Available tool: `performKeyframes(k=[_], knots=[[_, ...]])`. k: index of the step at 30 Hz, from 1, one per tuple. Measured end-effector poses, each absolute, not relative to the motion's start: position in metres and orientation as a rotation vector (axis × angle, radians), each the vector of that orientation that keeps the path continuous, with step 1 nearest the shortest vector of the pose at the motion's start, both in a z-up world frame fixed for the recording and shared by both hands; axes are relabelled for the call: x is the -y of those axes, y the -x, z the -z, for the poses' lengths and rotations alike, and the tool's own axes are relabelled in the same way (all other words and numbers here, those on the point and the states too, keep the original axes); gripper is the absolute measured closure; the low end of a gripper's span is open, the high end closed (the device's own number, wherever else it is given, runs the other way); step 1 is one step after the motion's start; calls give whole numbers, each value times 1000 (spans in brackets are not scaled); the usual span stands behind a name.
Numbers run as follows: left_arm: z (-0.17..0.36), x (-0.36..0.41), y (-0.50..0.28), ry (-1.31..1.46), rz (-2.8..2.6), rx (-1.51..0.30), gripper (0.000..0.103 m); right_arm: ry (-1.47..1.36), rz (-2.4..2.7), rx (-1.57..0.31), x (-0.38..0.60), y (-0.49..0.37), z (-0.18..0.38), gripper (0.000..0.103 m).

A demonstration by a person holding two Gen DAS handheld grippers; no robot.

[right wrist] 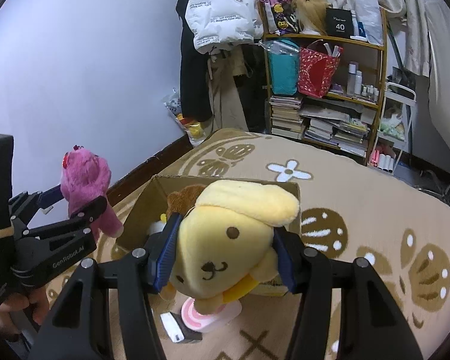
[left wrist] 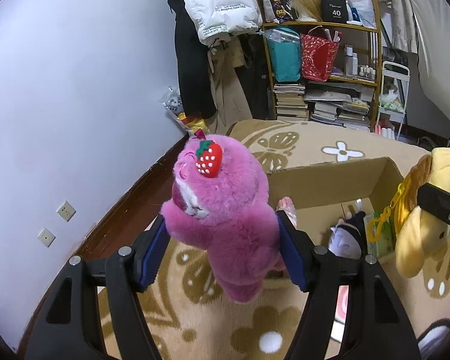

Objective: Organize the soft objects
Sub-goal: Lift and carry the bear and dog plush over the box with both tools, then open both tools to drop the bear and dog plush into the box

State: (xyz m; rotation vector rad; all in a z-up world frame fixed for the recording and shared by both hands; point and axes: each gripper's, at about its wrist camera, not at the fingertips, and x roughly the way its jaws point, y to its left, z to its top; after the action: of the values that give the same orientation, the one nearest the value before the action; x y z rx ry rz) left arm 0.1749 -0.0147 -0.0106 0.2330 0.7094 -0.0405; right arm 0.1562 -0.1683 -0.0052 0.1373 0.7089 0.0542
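A pink plush bear [left wrist: 225,210] with a red strawberry on its head hangs above the rug, squeezed at the body by my left gripper [left wrist: 222,240]. The right wrist view shows the same bear [right wrist: 85,186] at the left in the left gripper [right wrist: 72,207]. My right gripper [right wrist: 223,252] is shut on the head of a yellow plush dog [right wrist: 228,240] with a floppy beret. From the left wrist view the dog [left wrist: 420,219] dangles at the right edge. An open cardboard box [left wrist: 330,180] lies behind both toys, with small soft items inside; the box [right wrist: 141,210] sits just past the dog.
A beige flower-patterned rug [right wrist: 360,198] covers the floor. A pink-and-white toy [right wrist: 210,315] and a white block [right wrist: 171,327] lie under the dog. Beyond stand a cluttered wooden shelf [right wrist: 324,96], hanging coats [right wrist: 219,60] and a white wall [left wrist: 75,90]. A hand [right wrist: 30,303] holds the left gripper.
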Motion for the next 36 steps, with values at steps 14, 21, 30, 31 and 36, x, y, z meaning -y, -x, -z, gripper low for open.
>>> performKeyframes(k=[14, 21, 30, 31, 36], knots=[[26, 34, -195, -257, 97, -678, 35, -108, -60, -725, 177, -193, 14, 42], [36, 46, -203, -266, 113, -680, 34, -105, -64, -736, 179, -204, 29, 41], [56, 55, -215, -298, 127, -719, 32, -151, -53, -763, 183, -216, 52, 40], [58, 56, -216, -300, 123, -726, 31, -156, -48, -767, 184, -217, 55, 39], [60, 53, -216, -303, 92, -718, 24, -184, -33, -794, 189, -219, 64, 36]])
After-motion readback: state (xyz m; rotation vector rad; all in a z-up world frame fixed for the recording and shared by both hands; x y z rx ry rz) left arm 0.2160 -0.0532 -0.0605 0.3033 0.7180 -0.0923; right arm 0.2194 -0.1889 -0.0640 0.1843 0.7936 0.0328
